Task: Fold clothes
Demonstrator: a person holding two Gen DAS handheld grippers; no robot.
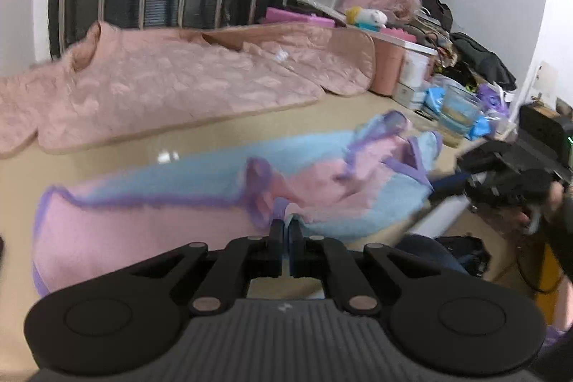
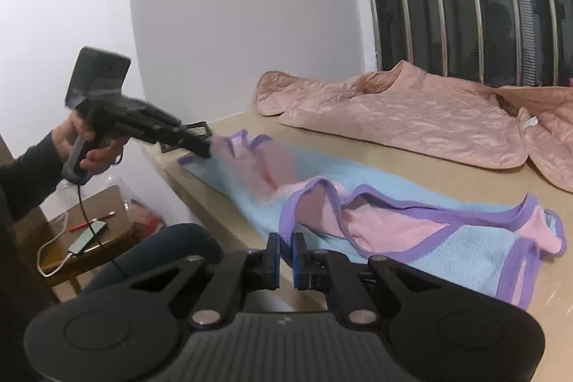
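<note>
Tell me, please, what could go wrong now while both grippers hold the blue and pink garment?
1. The left gripper and right gripper each pinch only a thin purple hem of the garment, so the fabric may slip out.
2. The garment lies twisted and bunched in the middle, so a fold now could trap wrinkles.
3. It lies near the table edge and could slide off.
</note>
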